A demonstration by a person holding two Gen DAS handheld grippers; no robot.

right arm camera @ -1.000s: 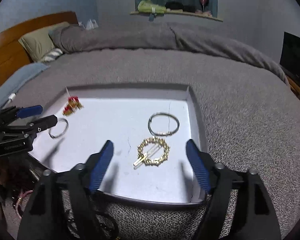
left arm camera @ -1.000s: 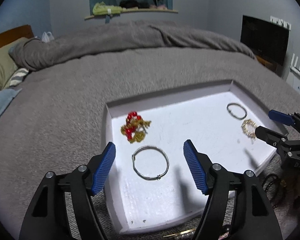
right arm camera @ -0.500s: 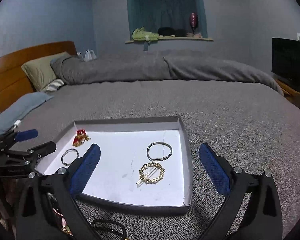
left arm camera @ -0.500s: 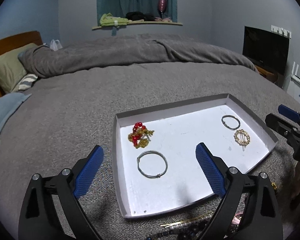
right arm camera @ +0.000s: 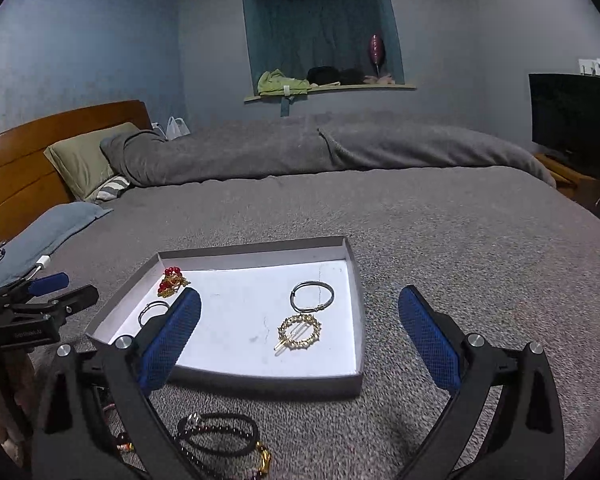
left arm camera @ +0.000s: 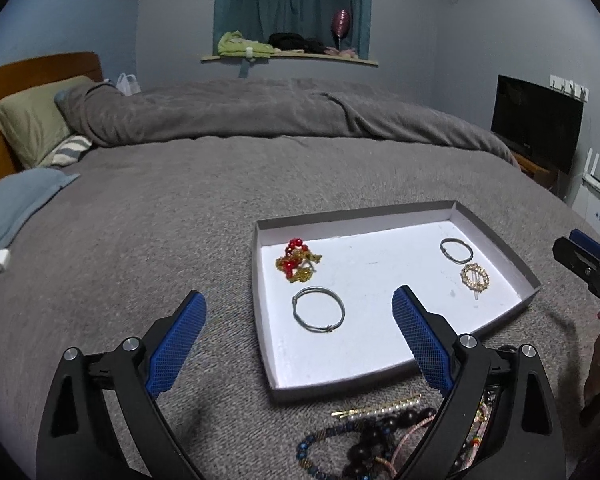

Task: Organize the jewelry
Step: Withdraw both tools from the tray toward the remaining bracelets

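Both grippers, left (left arm camera: 296, 344) and right (right arm camera: 300, 336), gape empty; reaching into the tangled beads (left arm camera: 364, 436) could drag several strands together.

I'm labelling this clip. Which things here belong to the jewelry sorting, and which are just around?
Job:
- tray
- silver bangle
- red-and-gold piece
- gold round clip
- bead pile

Just around:
- pillow
- TV
- grey blanket

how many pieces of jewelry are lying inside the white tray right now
4: a red-and-gold piece in the far left corner, a silver bangle in front of it, a darker bangle at far right, and a gold round clip beside it.
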